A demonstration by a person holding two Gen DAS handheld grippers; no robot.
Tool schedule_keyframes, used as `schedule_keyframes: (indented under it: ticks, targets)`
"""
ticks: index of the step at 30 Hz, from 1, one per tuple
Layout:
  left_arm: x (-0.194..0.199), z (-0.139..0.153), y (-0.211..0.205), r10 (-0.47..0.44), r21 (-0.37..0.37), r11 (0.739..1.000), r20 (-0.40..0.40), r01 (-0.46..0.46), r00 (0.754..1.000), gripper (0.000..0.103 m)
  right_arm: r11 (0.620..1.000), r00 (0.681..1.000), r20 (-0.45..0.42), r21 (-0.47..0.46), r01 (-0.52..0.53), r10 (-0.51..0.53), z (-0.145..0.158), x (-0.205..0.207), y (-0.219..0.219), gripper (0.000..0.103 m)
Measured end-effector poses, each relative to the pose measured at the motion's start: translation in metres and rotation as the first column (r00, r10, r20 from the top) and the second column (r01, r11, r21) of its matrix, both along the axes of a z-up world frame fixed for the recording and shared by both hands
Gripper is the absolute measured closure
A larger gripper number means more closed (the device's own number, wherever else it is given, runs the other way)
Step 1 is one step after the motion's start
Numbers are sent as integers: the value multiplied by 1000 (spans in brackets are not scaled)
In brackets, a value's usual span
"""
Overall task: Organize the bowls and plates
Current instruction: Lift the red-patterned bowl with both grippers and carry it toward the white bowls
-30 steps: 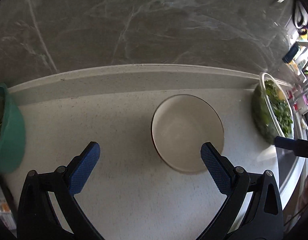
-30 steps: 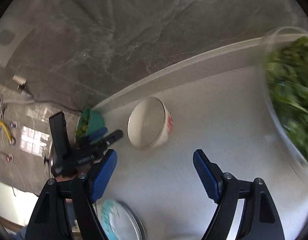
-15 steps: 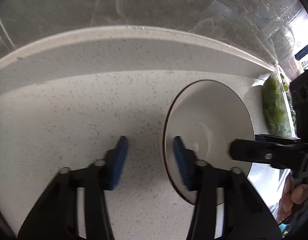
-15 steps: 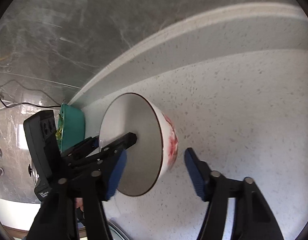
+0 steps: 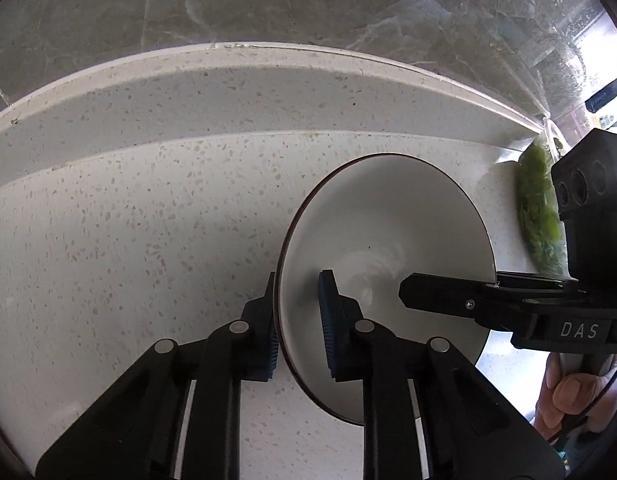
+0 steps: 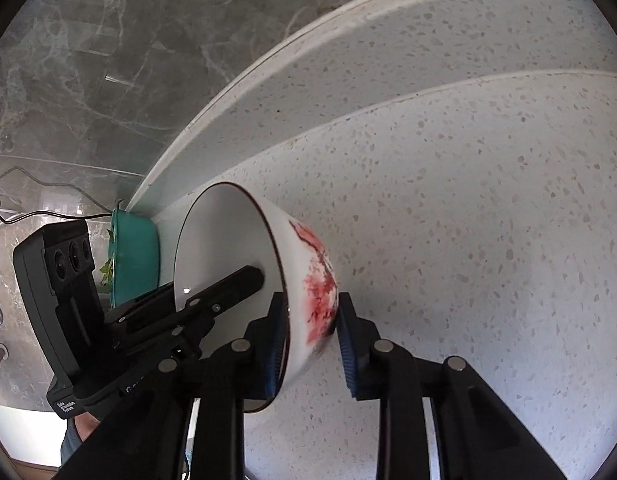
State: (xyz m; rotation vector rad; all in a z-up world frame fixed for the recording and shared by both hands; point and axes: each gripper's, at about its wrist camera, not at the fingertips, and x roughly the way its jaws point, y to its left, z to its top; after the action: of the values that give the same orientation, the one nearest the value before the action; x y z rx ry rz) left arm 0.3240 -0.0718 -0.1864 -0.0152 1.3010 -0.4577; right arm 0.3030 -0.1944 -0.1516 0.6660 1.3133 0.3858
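White bowl (image 5: 384,240) with red painted flowers sits on the speckled desk (image 5: 128,240) near its back edge, gripped from both sides. Left claw (image 5: 296,312) clenched on the near-left rim, one pad inside, one outside; right claw (image 6: 308,332) likewise clenched on the opposite wall. Teal bowl (image 6: 134,256) beyond, against the desk's back ledge.

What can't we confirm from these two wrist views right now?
- White bowl base: left wrist view shows only the inside; right wrist view, the right gripper covers it.
- Green bowl contents: mostly hidden by its wall and the left gripper.
- Greens container: cut off by the right gripper's body.
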Motion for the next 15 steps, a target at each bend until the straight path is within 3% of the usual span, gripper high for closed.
schedule_keyframes:
  ticks: [9,15]
  targets:
    - [-21,22,-10,-4,2,1000,-3,4,1000,87,1000,1000,13,-3,15,-15,19,-16,-7,75]
    - [-62,52,-30,-46,-17,999,18,46,999,85,999,998,54,-23,29,-28,50,-53,-15,75]
